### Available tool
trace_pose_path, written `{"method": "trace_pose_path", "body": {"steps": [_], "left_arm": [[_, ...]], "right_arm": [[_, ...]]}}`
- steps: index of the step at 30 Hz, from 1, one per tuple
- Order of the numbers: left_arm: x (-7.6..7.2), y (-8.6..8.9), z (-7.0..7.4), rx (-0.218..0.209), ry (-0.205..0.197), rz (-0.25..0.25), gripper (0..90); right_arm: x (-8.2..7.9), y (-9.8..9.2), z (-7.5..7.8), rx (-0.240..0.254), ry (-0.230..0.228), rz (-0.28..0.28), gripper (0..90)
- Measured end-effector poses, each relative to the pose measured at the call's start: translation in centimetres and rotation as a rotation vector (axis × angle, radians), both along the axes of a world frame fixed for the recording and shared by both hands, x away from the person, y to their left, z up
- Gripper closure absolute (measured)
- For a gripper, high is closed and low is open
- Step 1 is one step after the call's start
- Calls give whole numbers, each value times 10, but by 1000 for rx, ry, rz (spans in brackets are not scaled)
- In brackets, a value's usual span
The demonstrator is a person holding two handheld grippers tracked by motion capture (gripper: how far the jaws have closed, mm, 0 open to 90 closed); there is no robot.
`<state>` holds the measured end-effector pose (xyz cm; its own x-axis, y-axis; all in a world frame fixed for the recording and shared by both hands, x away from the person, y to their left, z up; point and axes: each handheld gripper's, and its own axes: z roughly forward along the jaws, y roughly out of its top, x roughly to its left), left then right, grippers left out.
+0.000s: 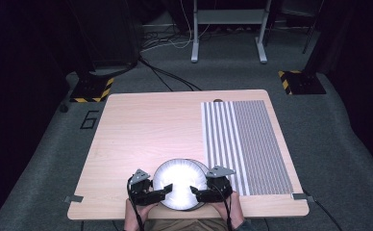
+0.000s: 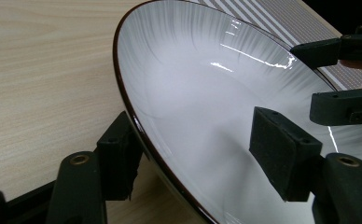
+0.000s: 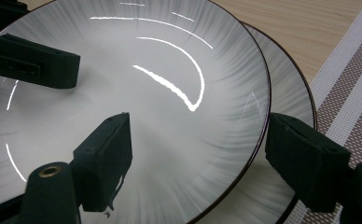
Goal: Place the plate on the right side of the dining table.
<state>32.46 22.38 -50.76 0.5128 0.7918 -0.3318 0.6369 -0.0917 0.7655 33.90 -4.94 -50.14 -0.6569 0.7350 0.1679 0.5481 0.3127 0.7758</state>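
A white plate with a dark rim (image 1: 180,179) lies on a second, similar plate (image 3: 287,91) near the table's front edge. The lower plate pokes out to the right. My left gripper (image 1: 167,188) straddles the top plate's left rim. In the left gripper view one pad (image 2: 118,161) sits outside the rim and the other (image 2: 281,158) hangs over the plate's inside, a wide gap between them. My right gripper (image 1: 192,191) straddles the right rim: one pad (image 3: 105,163) is over the inside and the other (image 3: 305,163) is beyond the rim, above the lower plate. Both are open.
A grey-and-white striped placemat (image 1: 247,144) covers the right part of the wooden table (image 1: 141,130), right beside the plates. The person's hands come in at the table's front edge. Floor stands and cables lie beyond the far edge.
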Motion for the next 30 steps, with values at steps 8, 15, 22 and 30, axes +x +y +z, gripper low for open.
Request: {"method": "trace_pose_path", "body": {"steps": [8, 15, 22, 30], "left_arm": [[-3, 5, 1, -25, 16, 29, 481], [-5, 10, 3, -13, -19, 80, 561], [-4, 12, 3, -31, -30, 119, 648], [-2, 9, 0, -30, -63, 150, 690]], "right_arm": [[8, 5, -4, -16, 36, -13, 316], [9, 4, -8, 11, 35, -56, 430], [11, -3, -10, 55, 38, -94, 584], [14, -11, -14, 123, 56, -125, 695]]}}
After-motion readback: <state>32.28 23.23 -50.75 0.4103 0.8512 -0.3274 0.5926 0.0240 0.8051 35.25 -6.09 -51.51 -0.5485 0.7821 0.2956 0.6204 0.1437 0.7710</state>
